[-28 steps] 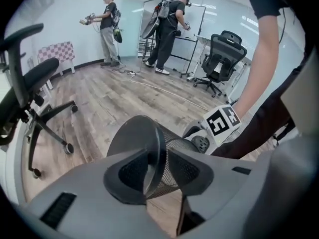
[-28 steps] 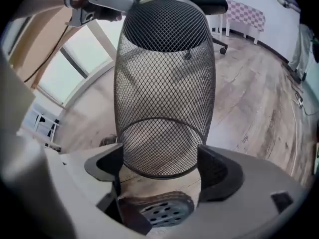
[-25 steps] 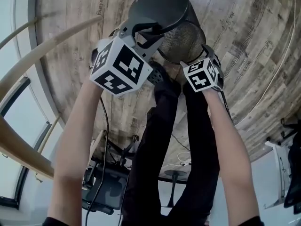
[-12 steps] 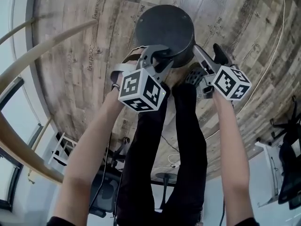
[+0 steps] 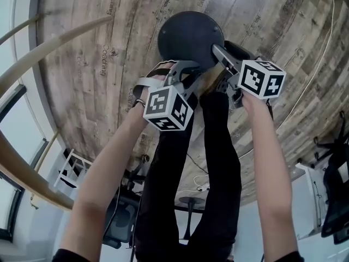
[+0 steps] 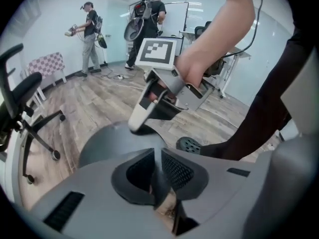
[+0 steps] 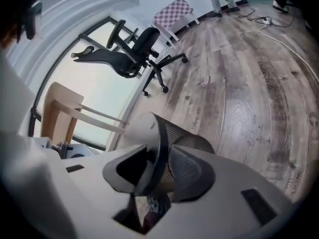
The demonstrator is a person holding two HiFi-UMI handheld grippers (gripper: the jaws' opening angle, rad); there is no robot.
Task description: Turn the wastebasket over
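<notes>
Left tongs (image 5: pixel 184 70) and right tongs (image 5: pixel 219 52), just closing, clamp the black mesh wastebasket (image 5: pixel 188 37). Between them its smooth round base faces up.

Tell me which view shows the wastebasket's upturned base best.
The head view: the wastebasket shows most of its round base from above. The left gripper view shows only part of that base; the right gripper view shows mesh wall and rim.

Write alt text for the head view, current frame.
Seen from above, a dark wastebasket sits bottom-up over a wood floor, its near edge gripped by the left gripper and the right gripper, whose jaws have just been closing on its wall. The person's bare forearms and dark trouser legs fill the lower frame.
</notes>
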